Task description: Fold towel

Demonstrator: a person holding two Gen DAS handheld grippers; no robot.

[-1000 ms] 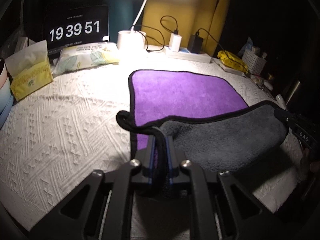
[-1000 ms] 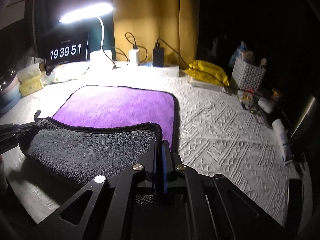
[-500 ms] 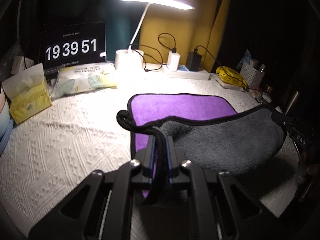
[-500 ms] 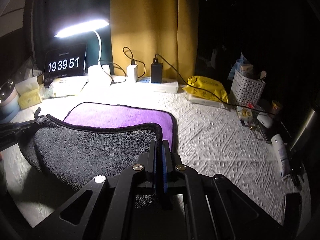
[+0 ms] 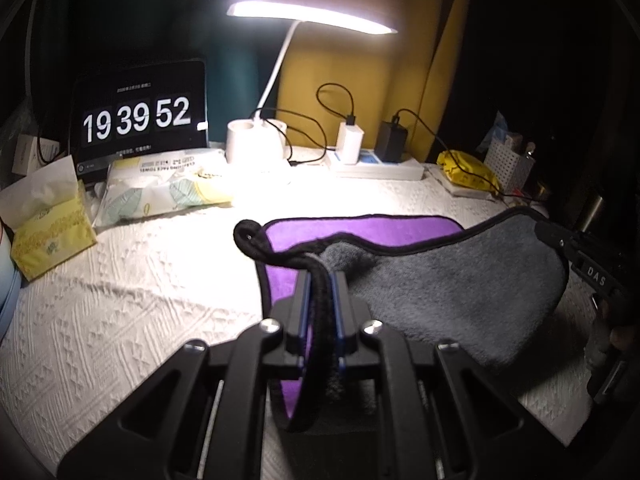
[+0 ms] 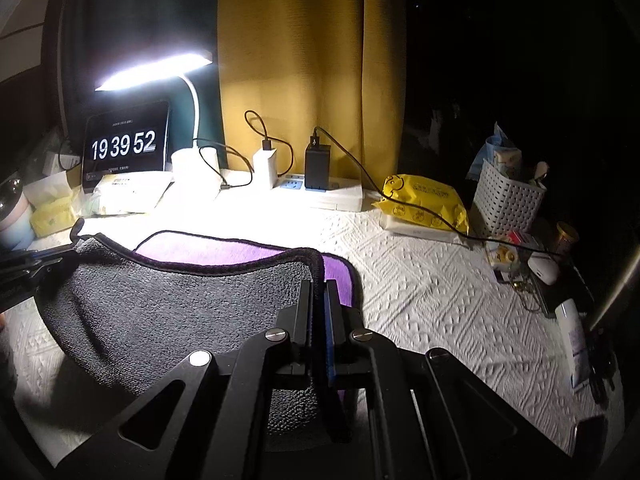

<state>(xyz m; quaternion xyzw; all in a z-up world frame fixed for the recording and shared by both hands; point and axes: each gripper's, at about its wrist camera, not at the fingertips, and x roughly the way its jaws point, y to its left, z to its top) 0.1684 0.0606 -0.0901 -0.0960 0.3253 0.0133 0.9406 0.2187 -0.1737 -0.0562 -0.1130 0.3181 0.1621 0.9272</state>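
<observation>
Two close, low fisheye views look forward over the table: the left from the towel's (image 5: 460,280) left corner, the right from its right; both share the clock (image 6: 124,145) and lamp (image 5: 308,18).

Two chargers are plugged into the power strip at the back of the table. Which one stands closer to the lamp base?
The white charger. It stands on the power strip on the side toward the lamp base; the black charger is further right.

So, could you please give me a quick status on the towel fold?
Left gripper and right gripper shut on towel corners. Near edge lifted, grey side up. Nothing blocking.
</observation>
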